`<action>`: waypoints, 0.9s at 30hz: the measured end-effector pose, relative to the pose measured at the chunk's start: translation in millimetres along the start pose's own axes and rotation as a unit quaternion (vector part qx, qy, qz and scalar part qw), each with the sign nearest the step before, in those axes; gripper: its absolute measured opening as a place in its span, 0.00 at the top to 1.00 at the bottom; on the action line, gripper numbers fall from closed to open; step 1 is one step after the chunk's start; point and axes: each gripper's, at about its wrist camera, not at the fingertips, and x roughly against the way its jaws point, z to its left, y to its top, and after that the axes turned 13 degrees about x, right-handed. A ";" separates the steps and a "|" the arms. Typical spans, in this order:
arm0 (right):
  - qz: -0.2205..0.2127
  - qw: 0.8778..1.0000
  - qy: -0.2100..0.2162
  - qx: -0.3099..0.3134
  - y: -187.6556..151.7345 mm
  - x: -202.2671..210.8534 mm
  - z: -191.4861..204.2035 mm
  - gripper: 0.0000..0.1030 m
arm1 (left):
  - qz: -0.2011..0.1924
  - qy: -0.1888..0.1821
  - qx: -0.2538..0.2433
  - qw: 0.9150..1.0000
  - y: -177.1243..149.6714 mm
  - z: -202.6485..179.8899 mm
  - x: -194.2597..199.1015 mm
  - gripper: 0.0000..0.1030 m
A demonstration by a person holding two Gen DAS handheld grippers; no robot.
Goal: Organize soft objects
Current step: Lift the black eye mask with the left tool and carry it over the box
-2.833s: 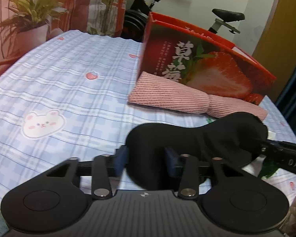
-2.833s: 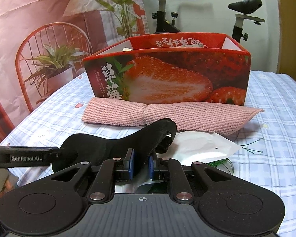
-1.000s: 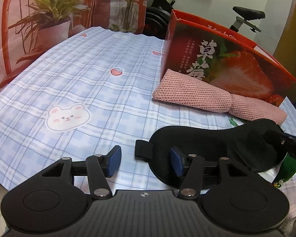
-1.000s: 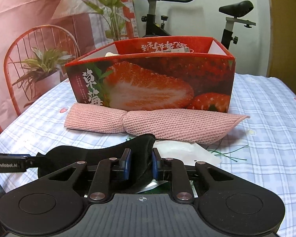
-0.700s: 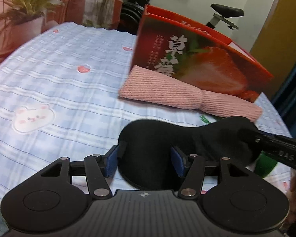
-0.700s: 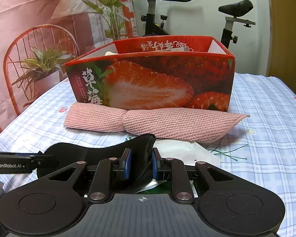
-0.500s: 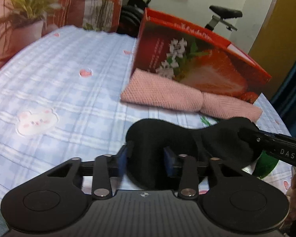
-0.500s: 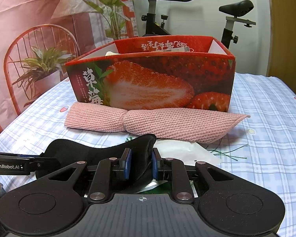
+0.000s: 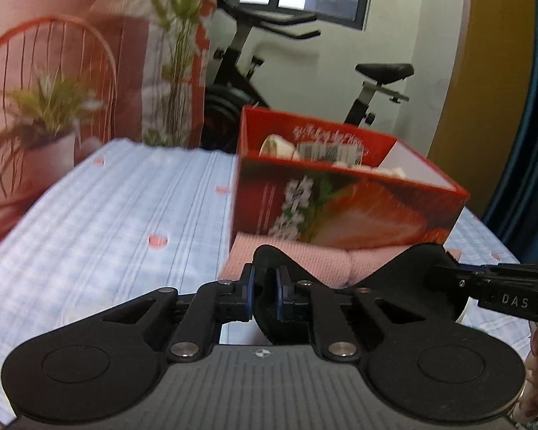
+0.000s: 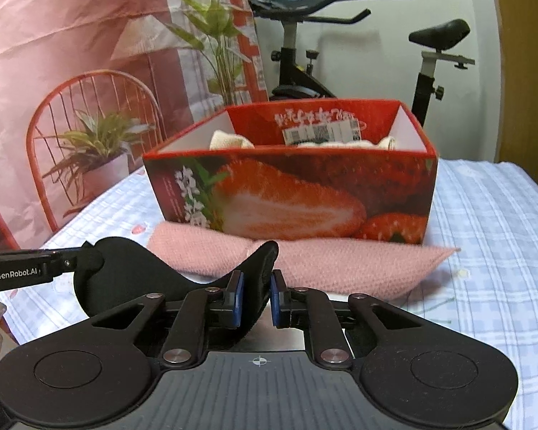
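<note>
Pinching black eye mask (image 9: 405, 279) — left tool (image 9: 264, 288), right tool (image 10: 255, 295) closing.

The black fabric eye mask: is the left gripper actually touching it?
Touching. The left wrist view shows the left gripper pinching one end of the black fabric eye mask between its blue pads.

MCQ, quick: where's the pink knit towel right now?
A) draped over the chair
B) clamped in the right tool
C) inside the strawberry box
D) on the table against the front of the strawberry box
D: the pink knit towel lies on the checked tablecloth along the front wall of the strawberry box; both tools hold the black eye mask instead.
</note>
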 end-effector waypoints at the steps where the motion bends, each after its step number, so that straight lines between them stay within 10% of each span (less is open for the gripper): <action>1: -0.004 1.000 -0.001 -0.001 2.4 1.1 -0.5 0.87 | -0.005 -0.001 -0.002 1.000 4.3 -2.8 0.8 0.88; 27: -0.084 0.994 -0.069 0.027 102.2 39.3 -59.4 0.87 | -0.122 -0.038 -0.057 0.990 102.1 -76.2 -23.2 0.89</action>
